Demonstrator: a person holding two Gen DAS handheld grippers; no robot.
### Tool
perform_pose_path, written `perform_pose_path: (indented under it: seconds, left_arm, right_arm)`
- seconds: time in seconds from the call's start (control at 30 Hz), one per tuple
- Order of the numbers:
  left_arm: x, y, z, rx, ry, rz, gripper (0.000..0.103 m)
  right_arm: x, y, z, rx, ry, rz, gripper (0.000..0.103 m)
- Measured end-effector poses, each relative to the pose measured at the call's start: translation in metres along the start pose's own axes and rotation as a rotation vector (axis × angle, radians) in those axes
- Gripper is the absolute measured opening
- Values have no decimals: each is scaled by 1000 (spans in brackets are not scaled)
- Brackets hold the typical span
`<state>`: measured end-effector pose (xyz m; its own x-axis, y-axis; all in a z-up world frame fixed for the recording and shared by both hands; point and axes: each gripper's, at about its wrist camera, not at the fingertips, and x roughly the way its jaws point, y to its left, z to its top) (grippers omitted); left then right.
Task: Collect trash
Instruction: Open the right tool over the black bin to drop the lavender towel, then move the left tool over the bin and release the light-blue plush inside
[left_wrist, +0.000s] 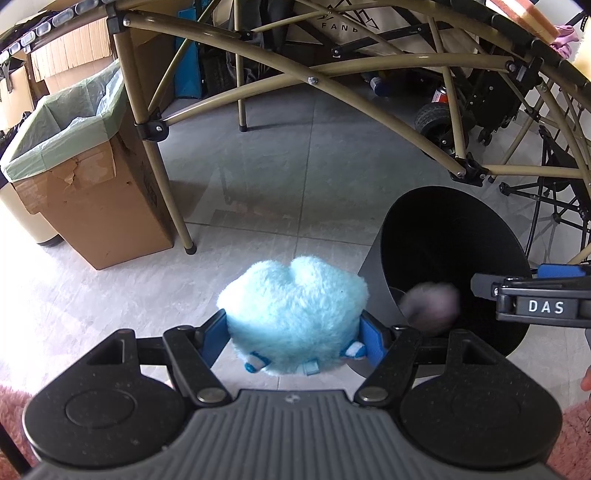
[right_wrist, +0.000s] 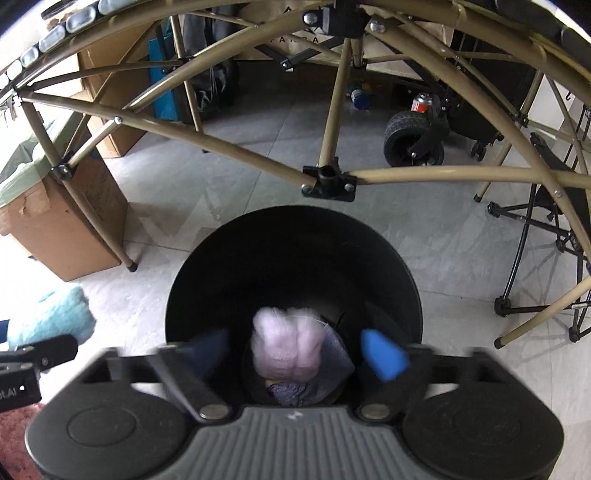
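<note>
Right gripper (right_wrist: 303, 350) spread wide over the black bin (right_wrist: 406, 280) — blurred lilac fluffy item (right_wrist: 286, 349) between its fingers, untouched; only the left view shows left gripper (left_wrist: 293, 332) clamping the blue plush (left_wrist: 295, 306)

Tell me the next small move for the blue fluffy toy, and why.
Probably carry the left hand-held gripper right, over the black bin, then open. It is shut on the blue plush toy beside the rim, while the open right hand-held gripper has let the pink plush go inside.
</note>
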<state>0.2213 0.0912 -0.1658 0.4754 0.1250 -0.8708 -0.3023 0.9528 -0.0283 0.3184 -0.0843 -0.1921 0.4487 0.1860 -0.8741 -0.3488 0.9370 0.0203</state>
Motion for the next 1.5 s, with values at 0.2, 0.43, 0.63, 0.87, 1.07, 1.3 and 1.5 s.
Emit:
perform_pose_path:
  seconds: [0.2, 0.43, 0.63, 0.87, 1.07, 1.3, 1.5]
  left_arm:
    - [0, -1, 0, 3, -2, 1, 72]
    - [-1, -1, -1, 6, -8, 5, 72]
    - [-4, -2, -2, 9, -19, 3, 72]
    - [-5, -7, -2, 23, -29, 6, 72]
    - [-8, -17, 2, 36, -43, 1, 72]
    - [-9, -43, 4, 87, -56, -12, 72]
    - [-8, -68, 4, 134, -63, -22, 72]
  right_arm:
    - [3, -4, -1, 12, 15, 9, 103]
    - [4, -9, -4, 25, 13, 16, 103]
    - [-2, -13, -5, 45, -3, 17, 103]
    - [-12, -29, -10, 77, -24, 10, 103]
    - [-24, -48, -15, 114, -52, 6, 103]
    - [-33, -69, -21, 167, -69, -10, 103]
    - [-43, -91, -29, 220, -89, -26, 103]
